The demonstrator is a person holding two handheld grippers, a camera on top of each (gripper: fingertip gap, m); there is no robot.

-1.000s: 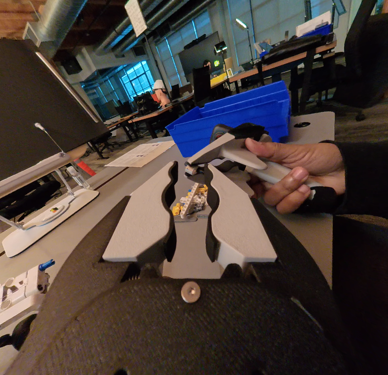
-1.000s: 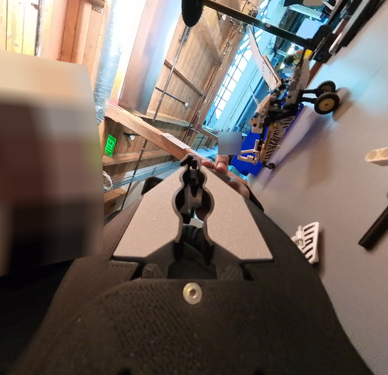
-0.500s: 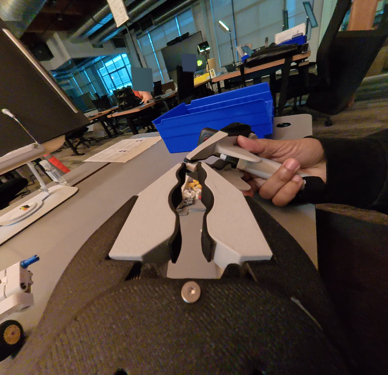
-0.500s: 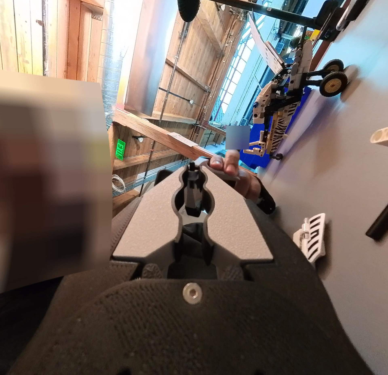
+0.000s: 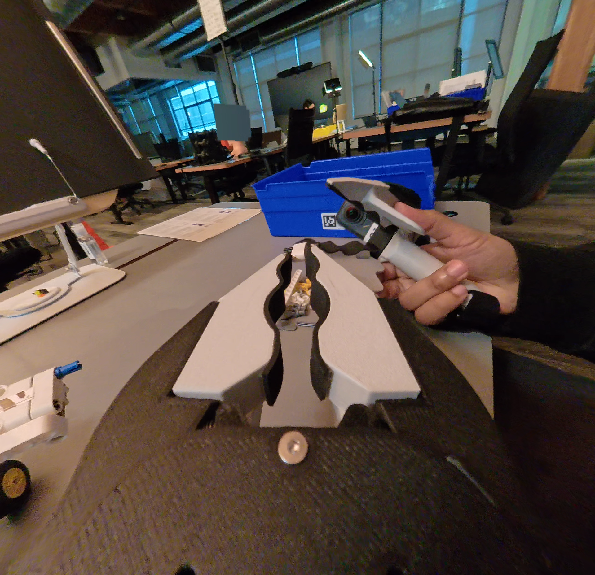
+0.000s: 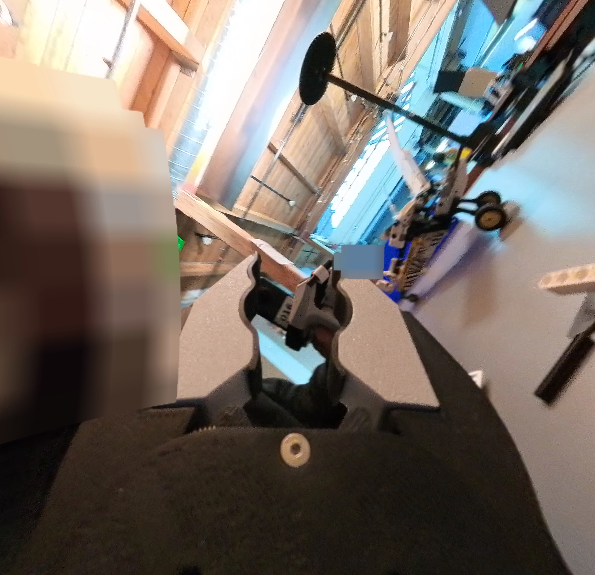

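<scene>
My left gripper (image 5: 298, 254) is shut on a small white building piece (image 5: 299, 251), pinched at the fingertips above the grey table (image 5: 161, 286). A pile of small white and yellow building pieces (image 5: 297, 297) lies on the table below the fingers. My right gripper (image 5: 323, 212), held by a hand (image 5: 450, 263), is open, with one finger above and one finger beside the left gripper's tips. In the right wrist view my right gripper (image 6: 293, 265) stands open around the left gripper's tips, which hold the white piece (image 6: 322, 274).
A blue bin (image 5: 289, 199) stands behind the grippers, with a paper sheet (image 5: 199, 221) to its left. A white toy vehicle (image 5: 29, 402) stands at the near left and also shows in the right wrist view (image 6: 428, 218). A white stand base (image 5: 48, 295) is at the left.
The right gripper was shut on the small piece; my left fingers closed onto it. Now the right fingers have opened and the piece stays in the left gripper.
</scene>
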